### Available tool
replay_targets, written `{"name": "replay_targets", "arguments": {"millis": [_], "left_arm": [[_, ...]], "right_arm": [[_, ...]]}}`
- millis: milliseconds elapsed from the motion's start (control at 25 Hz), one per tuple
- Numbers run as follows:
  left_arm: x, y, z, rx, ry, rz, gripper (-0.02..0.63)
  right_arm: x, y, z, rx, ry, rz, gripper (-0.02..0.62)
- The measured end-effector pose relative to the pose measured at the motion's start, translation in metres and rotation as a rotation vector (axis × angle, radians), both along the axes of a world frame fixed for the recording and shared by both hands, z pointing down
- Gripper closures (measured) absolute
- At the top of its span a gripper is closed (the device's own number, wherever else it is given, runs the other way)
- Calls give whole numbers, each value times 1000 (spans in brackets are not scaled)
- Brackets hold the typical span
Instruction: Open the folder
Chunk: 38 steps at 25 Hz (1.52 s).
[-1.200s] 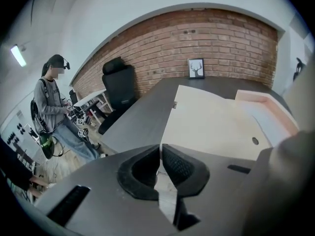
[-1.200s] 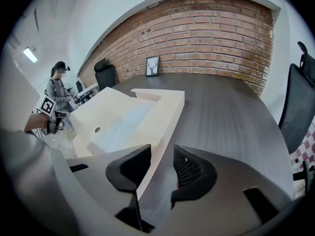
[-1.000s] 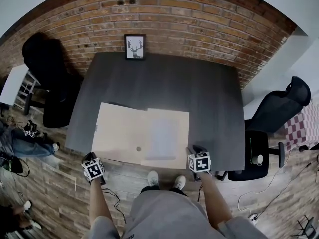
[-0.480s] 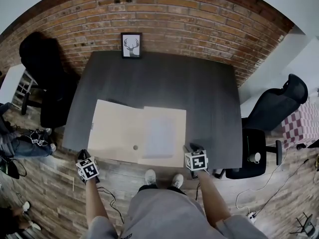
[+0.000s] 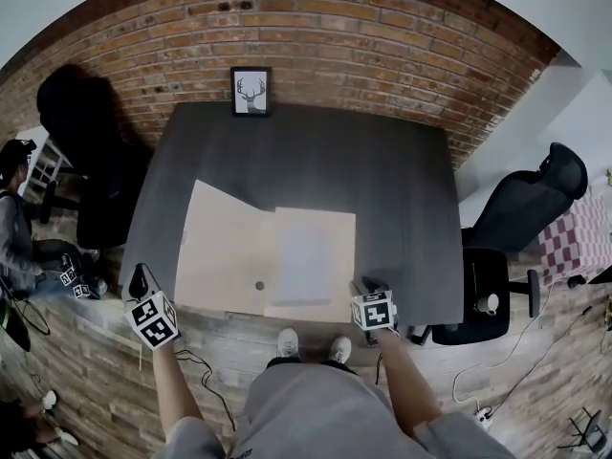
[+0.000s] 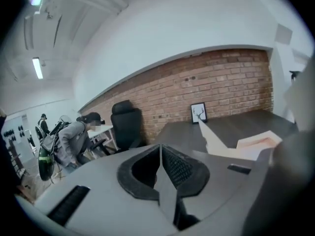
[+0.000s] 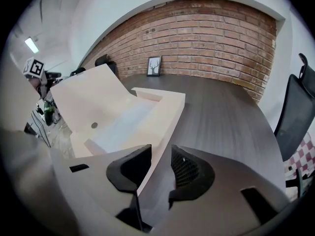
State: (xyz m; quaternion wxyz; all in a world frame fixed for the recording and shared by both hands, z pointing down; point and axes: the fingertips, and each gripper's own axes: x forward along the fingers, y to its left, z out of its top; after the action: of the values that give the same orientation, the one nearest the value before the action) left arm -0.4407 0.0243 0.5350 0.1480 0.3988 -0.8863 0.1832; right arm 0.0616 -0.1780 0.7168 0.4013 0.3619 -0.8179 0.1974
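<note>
Beige cardboard folder (image 5: pixel 311 256), centre-frame on dark grey table (image 5: pixel 382 180), cover (image 5: pixel 225 247) half-raised, unheld; left gripper (image 5: pixel 140 277), lower left, closed and empty; right gripper (image 5: pixel 366 287) slightly parted at its bottom-right corner; that cover could flop shut.

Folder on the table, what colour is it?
The folder is pale cream, clearest in the head view.

We wear grey trousers (image 5: pixel 306 411) and white shoes (image 5: pixel 293 341). Our left tool (image 6: pixel 160 154) and right tool (image 7: pixel 160 162) are grey with black ribbed pads (image 7: pixel 189 168) and white marker cubes (image 5: pixel 373 311).
</note>
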Motion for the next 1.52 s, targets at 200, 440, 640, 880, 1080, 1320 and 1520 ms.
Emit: {"name": "replay_targets", "arguments": {"millis": [200,440,640,880,1080,1320,1520], "left_arm": [[33,-36,-43,84,-32,122,591],[77,-65,-72,144,-30,234,591],[113,-89,-90,190,-44,315,591],[164,-113,-114,273,-29,410,591],[214,-130,-127,336,6,511,591],[270,-145,-126,376,20,610,591],[301,-152,-127,389,18,666,591]], "right_arm": [[-4,0,-22,69,-15,13,537],[-20,-11,-89,229,-142,21,594],[-30,-20,-162,433,-229,29,595],[-40,-15,-242,610,-348,27,595],[-46,-7,-285,695,-408,15,595],[-46,0,-303,754,-420,4,595],[-45,4,-302,756,-437,10,595]]}}
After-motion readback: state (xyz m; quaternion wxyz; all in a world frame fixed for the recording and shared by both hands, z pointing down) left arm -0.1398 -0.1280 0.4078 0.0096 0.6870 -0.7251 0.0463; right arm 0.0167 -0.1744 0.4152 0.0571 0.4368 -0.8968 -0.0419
